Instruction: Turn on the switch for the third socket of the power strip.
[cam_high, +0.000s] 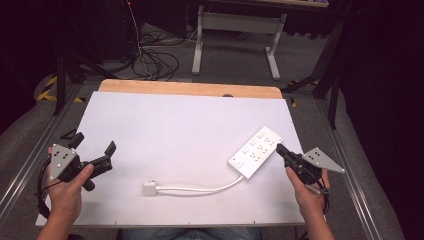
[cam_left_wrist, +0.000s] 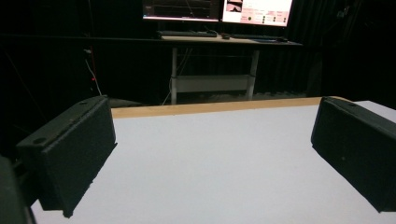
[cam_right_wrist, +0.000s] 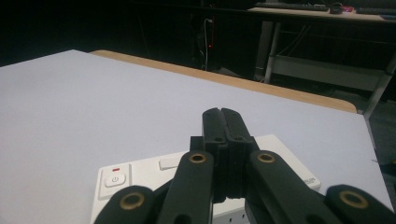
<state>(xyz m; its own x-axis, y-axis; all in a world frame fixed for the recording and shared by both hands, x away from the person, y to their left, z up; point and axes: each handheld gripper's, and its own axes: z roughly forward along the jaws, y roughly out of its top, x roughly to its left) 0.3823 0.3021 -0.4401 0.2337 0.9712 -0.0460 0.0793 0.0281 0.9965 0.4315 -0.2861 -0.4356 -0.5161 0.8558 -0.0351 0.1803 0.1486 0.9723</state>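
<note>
I hold my right gripper (cam_right_wrist: 221, 116) with jaws pressed together just above the power strip (cam_high: 256, 150); I'd press a switch squarely with the tip. Left gripper (cam_high: 95, 152), jaws apart, idles well left of the strip on the surface (cam_high: 180, 130).

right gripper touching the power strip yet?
Cannot tell. In the right gripper view the right gripper has its jaws shut together over the power strip, hiding any contact. In the high view its tip sits at the strip's edge, gap unclear.
</note>
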